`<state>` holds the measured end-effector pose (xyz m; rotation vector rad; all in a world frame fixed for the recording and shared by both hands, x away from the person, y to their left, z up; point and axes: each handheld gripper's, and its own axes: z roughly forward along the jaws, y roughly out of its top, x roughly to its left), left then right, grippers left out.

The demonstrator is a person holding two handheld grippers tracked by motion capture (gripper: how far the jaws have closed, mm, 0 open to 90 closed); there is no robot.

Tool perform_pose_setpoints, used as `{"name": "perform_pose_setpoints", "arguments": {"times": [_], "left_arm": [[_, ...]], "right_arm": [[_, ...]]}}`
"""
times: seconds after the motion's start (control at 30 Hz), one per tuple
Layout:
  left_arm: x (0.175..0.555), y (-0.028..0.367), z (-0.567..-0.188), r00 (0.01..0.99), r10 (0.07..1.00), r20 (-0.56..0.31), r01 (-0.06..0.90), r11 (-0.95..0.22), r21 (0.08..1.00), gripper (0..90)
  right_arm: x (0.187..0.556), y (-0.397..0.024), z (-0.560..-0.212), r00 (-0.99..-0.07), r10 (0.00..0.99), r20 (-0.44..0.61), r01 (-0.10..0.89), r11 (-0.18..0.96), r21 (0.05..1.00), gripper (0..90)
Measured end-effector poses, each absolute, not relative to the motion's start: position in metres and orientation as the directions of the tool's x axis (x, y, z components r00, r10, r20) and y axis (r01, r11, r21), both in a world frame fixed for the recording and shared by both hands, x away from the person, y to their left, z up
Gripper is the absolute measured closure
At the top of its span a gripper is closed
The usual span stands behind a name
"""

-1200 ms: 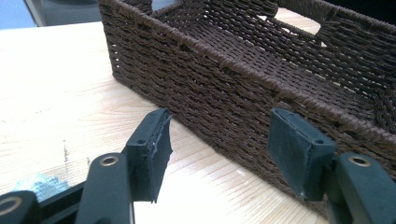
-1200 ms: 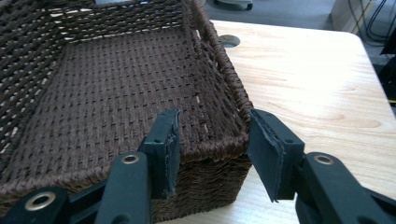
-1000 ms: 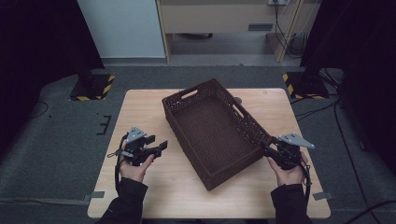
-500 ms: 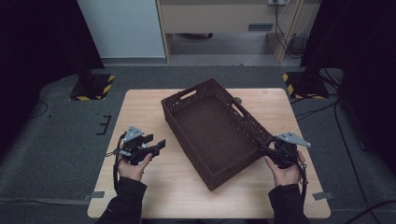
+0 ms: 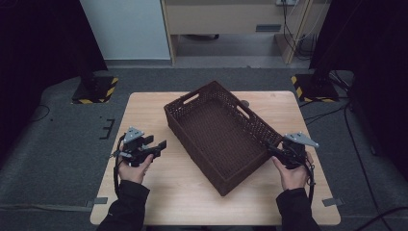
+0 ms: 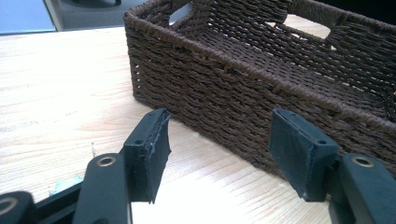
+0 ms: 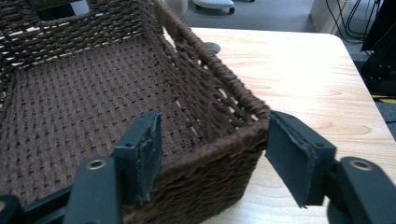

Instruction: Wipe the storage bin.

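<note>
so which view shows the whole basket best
The high view: the whole brown woven basket lies askew on the table, both handle cut-outs visible. The left gripper view gives its outer side wall; the right gripper view its inside and near corner.

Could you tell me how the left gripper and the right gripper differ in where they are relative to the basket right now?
The right gripper straddles a corner of the basket, one jaw inside the rim and one outside, having just been opening. The left gripper is apart from the basket, its jaws facing the long side wall with bare table between. In the high view, the right one reaches the basket's edge; the left one stops short. Both are open and hold nothing.
</note>
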<state>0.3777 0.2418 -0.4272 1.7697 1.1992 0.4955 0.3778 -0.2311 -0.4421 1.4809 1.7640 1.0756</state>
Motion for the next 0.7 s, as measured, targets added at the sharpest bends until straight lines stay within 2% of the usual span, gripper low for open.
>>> {"name": "perform_pose_setpoints", "arguments": {"times": [0.13, 0.27, 0.47, 0.6, 0.7], "left_arm": [[0.378, 0.243, -0.427, 0.444, 0.883, -0.152, 0.511, -0.111, 0.852, 36.7], [0.381, 0.242, -0.427, 0.443, 0.885, -0.143, 0.512, -0.118, 0.851, 36.7], [0.384, 0.238, -0.425, 0.436, 0.892, -0.117, 0.511, -0.139, 0.848, 37.6], [0.385, 0.235, -0.425, 0.436, 0.896, -0.083, 0.502, -0.166, 0.849, 37.5], [0.386, 0.235, -0.425, 0.436, 0.897, -0.073, 0.501, -0.174, 0.848, 37.3]], "right_arm": [[0.376, -0.223, -0.444, -0.212, 0.975, 0.060, 0.514, 0.059, 0.856, 28.9], [0.381, -0.221, -0.446, -0.195, 0.980, 0.034, 0.519, 0.074, 0.852, 27.6], [0.392, -0.227, -0.452, -0.182, 0.982, 0.055, 0.501, 0.044, 0.864, 27.8], [0.388, -0.228, -0.449, -0.164, 0.985, 0.059, 0.500, 0.032, 0.865, 20.2], [0.380, -0.221, -0.448, -0.178, 0.982, 0.056, 0.504, 0.042, 0.863, 19.2]]}}
